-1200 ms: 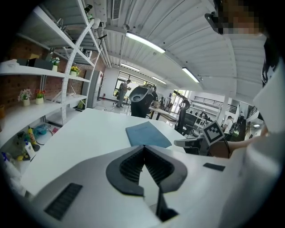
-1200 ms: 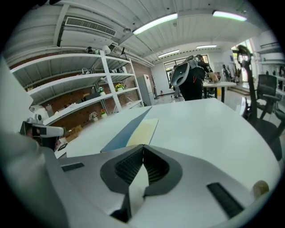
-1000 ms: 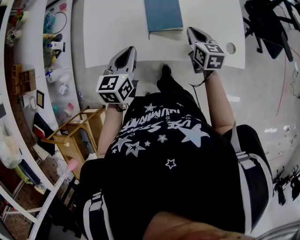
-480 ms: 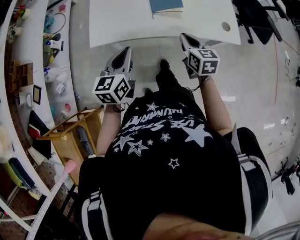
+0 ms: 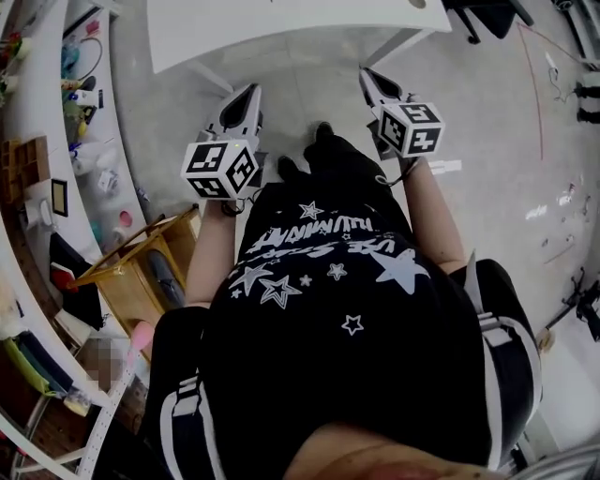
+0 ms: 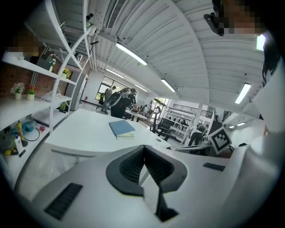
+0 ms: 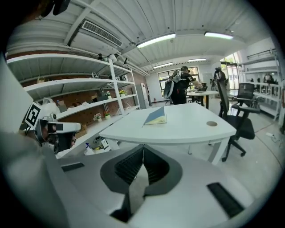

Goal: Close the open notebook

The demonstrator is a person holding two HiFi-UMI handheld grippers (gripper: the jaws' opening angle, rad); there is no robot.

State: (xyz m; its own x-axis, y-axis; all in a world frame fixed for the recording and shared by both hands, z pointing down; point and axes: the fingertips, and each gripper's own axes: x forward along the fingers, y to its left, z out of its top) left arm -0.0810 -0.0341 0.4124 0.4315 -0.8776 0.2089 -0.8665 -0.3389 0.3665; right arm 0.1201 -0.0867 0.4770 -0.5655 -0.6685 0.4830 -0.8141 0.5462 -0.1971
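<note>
The left gripper (image 6: 143,148) is closed, its jaws meeting at the tips with nothing between them. The right gripper (image 7: 143,148) is likewise closed and empty. In the head view both are held out over the floor in front of the person, short of the white desk (image 5: 281,26).

The blue notebook (image 6: 121,128) lies closed, cover up, on that desk, well apart from both grippers. A black office chair (image 7: 242,119) stands at the desk's far side.

White shelves (image 6: 26,107) run along the wall. They hold small flower pots (image 6: 18,88) and bottles. A wooden box with compartments (image 5: 22,157) sits there too, but its contents are too small to tell.
</note>
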